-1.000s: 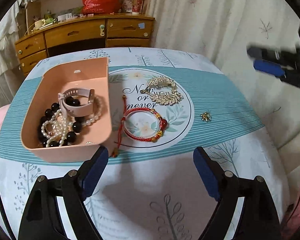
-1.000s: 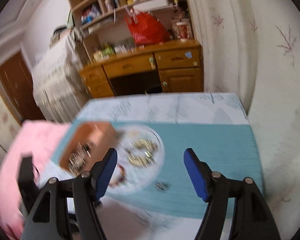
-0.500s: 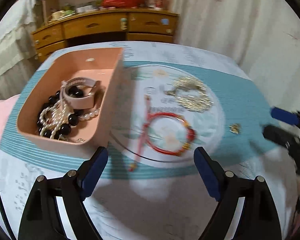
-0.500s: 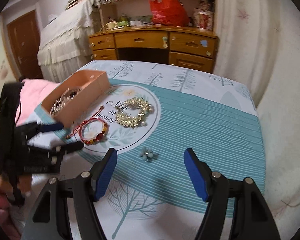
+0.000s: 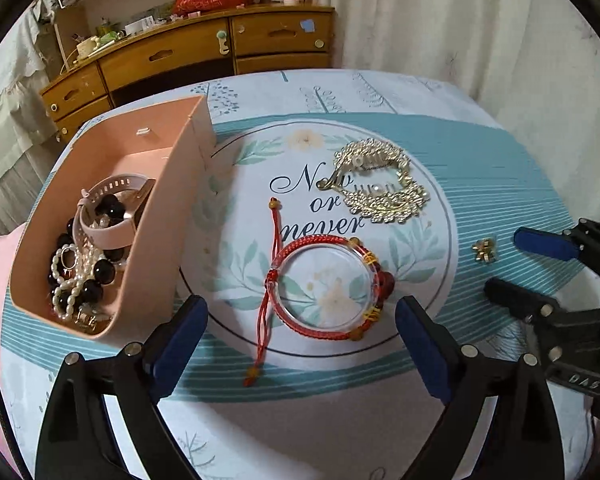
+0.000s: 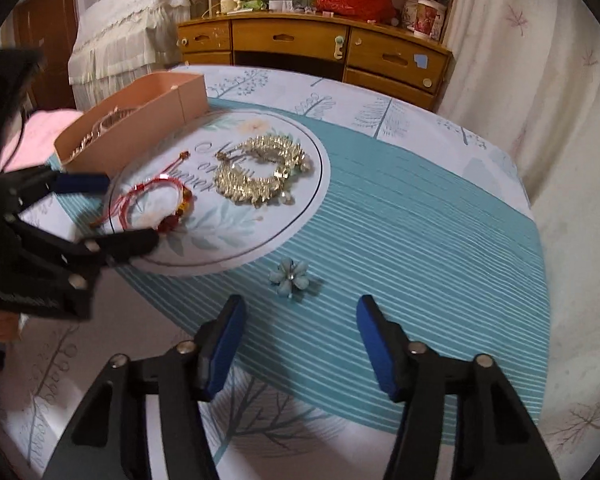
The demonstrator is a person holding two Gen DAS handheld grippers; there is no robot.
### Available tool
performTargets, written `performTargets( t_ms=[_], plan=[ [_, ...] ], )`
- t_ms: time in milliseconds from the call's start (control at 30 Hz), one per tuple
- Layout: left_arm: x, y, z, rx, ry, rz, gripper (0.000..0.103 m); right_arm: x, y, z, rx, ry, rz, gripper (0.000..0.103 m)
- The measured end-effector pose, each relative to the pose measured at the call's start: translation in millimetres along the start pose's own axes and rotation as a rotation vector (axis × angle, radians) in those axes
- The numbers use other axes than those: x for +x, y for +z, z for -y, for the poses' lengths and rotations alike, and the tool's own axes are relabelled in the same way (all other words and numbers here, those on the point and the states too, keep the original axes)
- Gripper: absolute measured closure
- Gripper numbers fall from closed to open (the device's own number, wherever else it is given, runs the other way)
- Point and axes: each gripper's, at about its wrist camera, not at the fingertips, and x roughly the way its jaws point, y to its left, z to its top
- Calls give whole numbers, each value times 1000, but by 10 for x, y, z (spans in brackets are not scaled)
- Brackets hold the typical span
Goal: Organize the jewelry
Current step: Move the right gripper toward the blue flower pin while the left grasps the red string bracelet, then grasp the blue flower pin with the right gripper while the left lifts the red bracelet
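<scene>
Red bracelet (image 5: 325, 286) flat, tassel cord trailing toward left gripper (image 5: 300, 344)

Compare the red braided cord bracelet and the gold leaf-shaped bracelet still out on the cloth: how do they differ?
The red braided cord bracelet is woven cord with beads and a trailing tail; the gold leaf-shaped bracelet is glittering metal with none. The red one lies nearer the open left gripper, the gold one farther back. Both lie flat outside the pink box.

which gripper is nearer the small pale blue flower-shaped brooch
Right. The right gripper hovers just short of the brooch, jaws closing, empty. The left gripper is over by the red bracelet.
</scene>
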Motion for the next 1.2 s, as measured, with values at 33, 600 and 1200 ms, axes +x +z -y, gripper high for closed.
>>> performTargets(
  t_ms=[33, 600, 1200],
  plan=[
    [26, 1, 11, 4, 2, -8, 8, 6, 5, 6, 3, 1, 3, 52],
    [22, 22, 125, 31, -23, 58, 38, 63, 99, 63, 63, 84, 17, 83],
    [-398, -318, -3, 13, -130, -16, 39, -93, 122, -263, 109, 210, -35, 83]
  ],
)
